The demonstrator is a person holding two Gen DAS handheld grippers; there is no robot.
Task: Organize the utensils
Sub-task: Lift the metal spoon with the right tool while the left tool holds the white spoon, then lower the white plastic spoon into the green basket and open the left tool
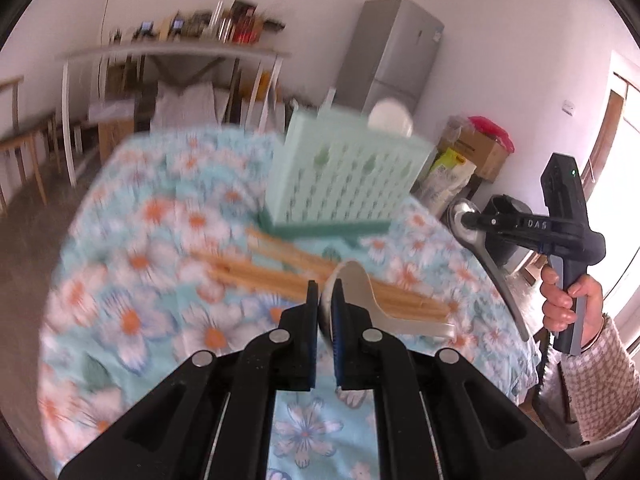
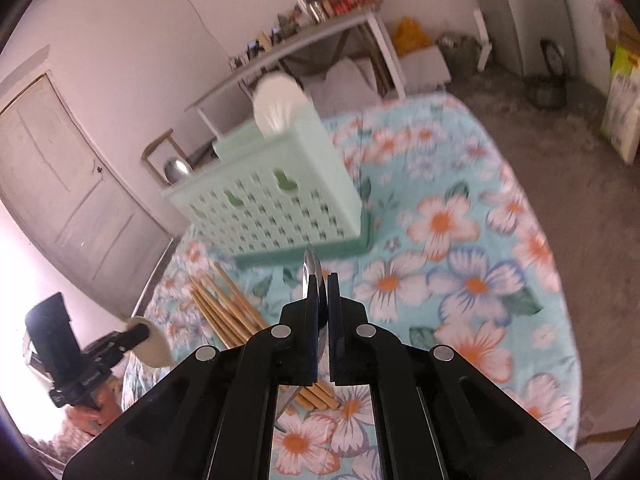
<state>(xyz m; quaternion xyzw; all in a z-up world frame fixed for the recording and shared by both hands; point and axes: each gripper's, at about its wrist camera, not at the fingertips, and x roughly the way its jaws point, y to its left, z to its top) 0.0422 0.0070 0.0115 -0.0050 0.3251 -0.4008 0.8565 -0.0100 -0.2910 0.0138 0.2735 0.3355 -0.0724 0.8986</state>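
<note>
My left gripper (image 1: 326, 286) is shut on the bowl of a white ceramic spoon (image 1: 360, 292), whose handle sticks out to the right above the table. In the right wrist view my right gripper (image 2: 322, 278) is shut on a metal spoon (image 2: 311, 276), gripped edge-on. Seen from the left wrist, that metal spoon (image 1: 496, 264) hangs handle-down from the right gripper (image 1: 470, 220). A pale green slotted utensil basket (image 1: 344, 184) stands ahead, with a white spoon (image 1: 390, 118) upright in it. Wooden chopsticks (image 1: 280, 272) lie loose on the cloth in front of the basket.
A floral tablecloth (image 2: 472, 280) covers the round table, whose edge drops off at the right. A second metal spoon (image 2: 178, 168) shows in the basket's left end. A person's hand (image 1: 560, 300) holds the right gripper. A shelf table (image 1: 172, 52), fridge (image 1: 392, 52) and boxes (image 1: 476, 148) stand beyond.
</note>
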